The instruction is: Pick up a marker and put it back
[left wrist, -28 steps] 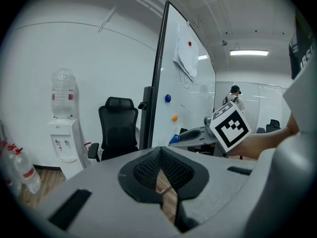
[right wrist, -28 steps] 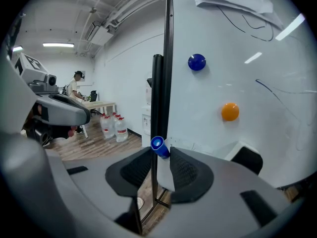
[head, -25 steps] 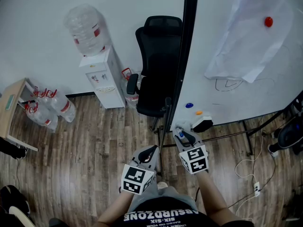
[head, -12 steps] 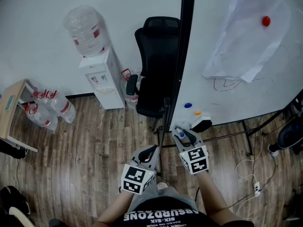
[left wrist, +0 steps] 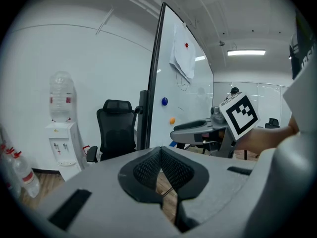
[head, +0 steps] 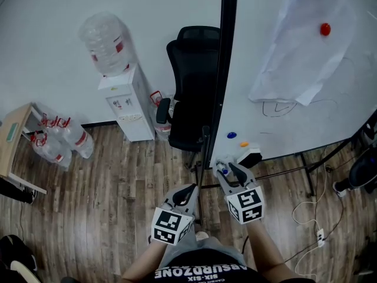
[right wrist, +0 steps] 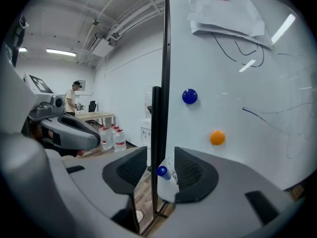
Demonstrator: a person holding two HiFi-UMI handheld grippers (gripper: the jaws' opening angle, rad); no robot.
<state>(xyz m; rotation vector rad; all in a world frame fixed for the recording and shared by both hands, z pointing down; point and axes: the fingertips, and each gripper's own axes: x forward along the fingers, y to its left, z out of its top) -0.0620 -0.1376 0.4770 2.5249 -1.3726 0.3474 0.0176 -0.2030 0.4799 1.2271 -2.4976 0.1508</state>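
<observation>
A white marker with a blue cap (right wrist: 163,173) lies on the ledge at the foot of the whiteboard (head: 294,117); the head view shows the marker (head: 224,171) at my right gripper's tips. My right gripper (right wrist: 161,158) is open. Its jaws have just been opening, and the marker sits between them near the right pad, with a gap on the left. In the head view the right gripper (head: 227,170) points at the board's lower left corner. My left gripper (left wrist: 161,151) is shut and empty; the head view has the left gripper (head: 188,191) lower, over the floor.
A black eraser (head: 252,156) sits on the ledge to the right. Blue (head: 232,135), orange (head: 246,142) and red (head: 325,29) magnets and a paper sheet (head: 291,46) are on the board. An office chair (head: 191,93), water dispenser (head: 126,102) and bottles (head: 65,137) stand behind.
The right gripper's jaws have spread apart from the marker, and the gripper has lifted a little. The left gripper has stayed where it was.
</observation>
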